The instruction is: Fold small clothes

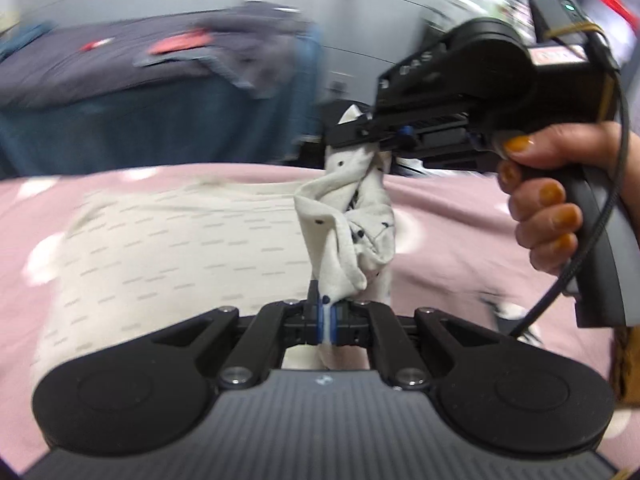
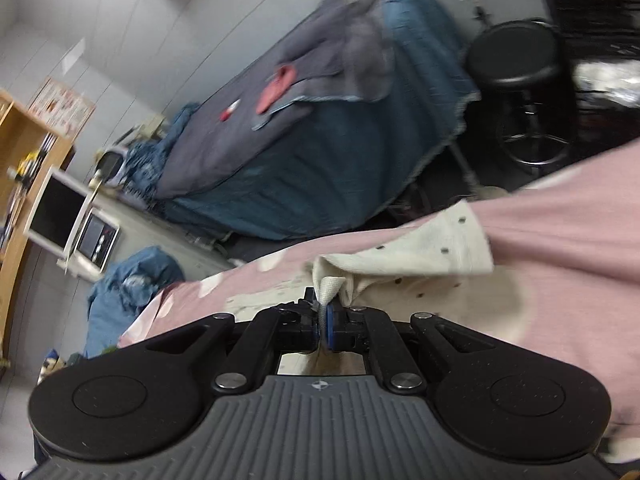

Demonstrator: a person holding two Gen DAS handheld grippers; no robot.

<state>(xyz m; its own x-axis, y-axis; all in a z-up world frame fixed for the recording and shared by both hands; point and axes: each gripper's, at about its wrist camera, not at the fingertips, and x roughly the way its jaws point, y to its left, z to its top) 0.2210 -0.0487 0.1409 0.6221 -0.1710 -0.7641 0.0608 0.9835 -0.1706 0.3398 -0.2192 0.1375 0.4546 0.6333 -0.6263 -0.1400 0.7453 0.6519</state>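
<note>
A small white garment with dark dots (image 1: 352, 220) hangs bunched and twisted between my two grippers above the pink bed cover (image 1: 452, 216). My left gripper (image 1: 326, 314) is shut on its lower edge. My right gripper (image 1: 360, 136), seen from the left wrist view, is shut on its upper end. In the right wrist view my right gripper (image 2: 323, 320) pinches a ribbed hem of the same dotted garment (image 2: 420, 260), which trails to the right over the pink cover (image 2: 560, 240).
A cream garment with dashed lines (image 1: 180, 240) lies flat on the pink cover. Beyond the bed's edge stand a blue-covered bed with grey clothes (image 2: 320, 140), a black stool (image 2: 516, 64), a monitor (image 2: 56, 212) and a wooden shelf (image 2: 16, 152).
</note>
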